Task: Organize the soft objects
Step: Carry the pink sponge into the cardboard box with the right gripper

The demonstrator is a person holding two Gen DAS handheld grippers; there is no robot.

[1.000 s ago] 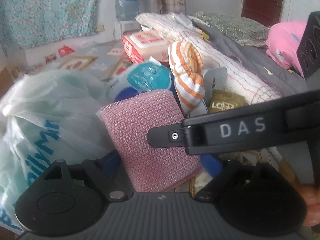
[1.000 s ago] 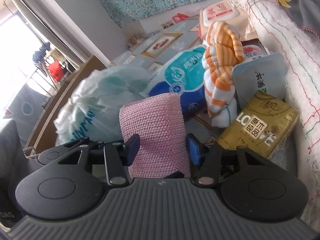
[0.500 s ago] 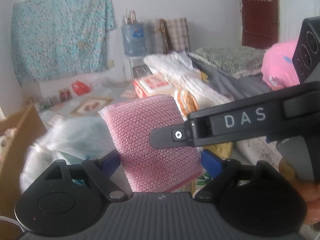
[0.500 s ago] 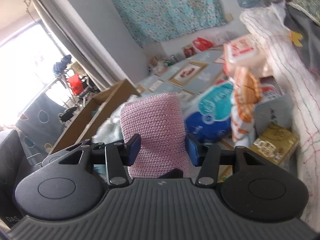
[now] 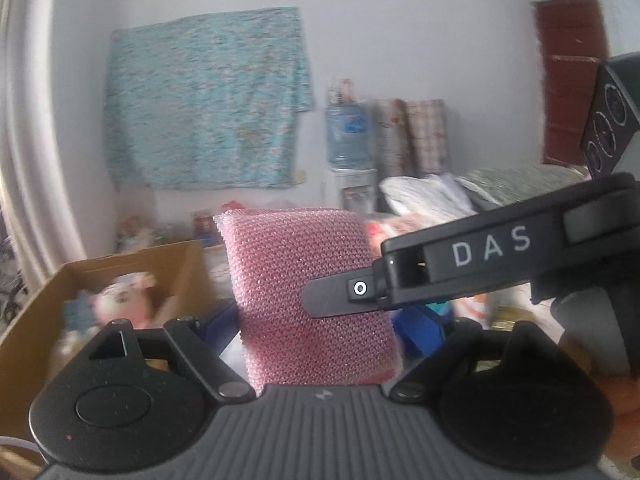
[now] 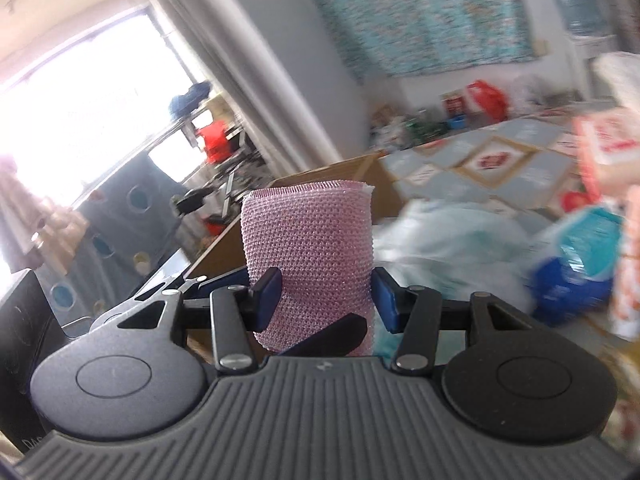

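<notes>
Both grippers are lifting the pink mesh sponge (image 5: pixel 308 300) clear of the pile: a second ago it was sitting low among the plastic bag, tissue packs and striped cloth, now it is riding high with the far wall and the teal hanging cloth (image 5: pixel 208 100) behind it

Going left to right in the left wrist view: the cardboard box (image 5: pixel 36 312) is coming into frame at lower left with some soft toys (image 5: pixel 120 300) already inside, which it wasn't a second ago. Left gripper (image 5: pixel 316 328) is spread wide with its blue pads at the sponge's two side edges, so it looks to be clasping the sponge across the wide dimension. The right gripper's black finger is crossing in front of the sponge from the right

Right wrist view: box edge (image 6: pixel 340 168) is sitting behind the sponge (image 6: pixel 308 256), white plastic bag (image 6: pixel 448 240) and blue tissue pack (image 6: pixel 572 276) are dropping away to the right. Right gripper (image 6: pixel 324 304) is clamping the sponge across the narrow dimension, pads pressing both faces

My read: pickup is done, sponge is airborne and held by both, heading toward the box. Remaining is carry over the rim and release. Frames are motion-blurred, so pad contact on the left side is a judgement
</notes>
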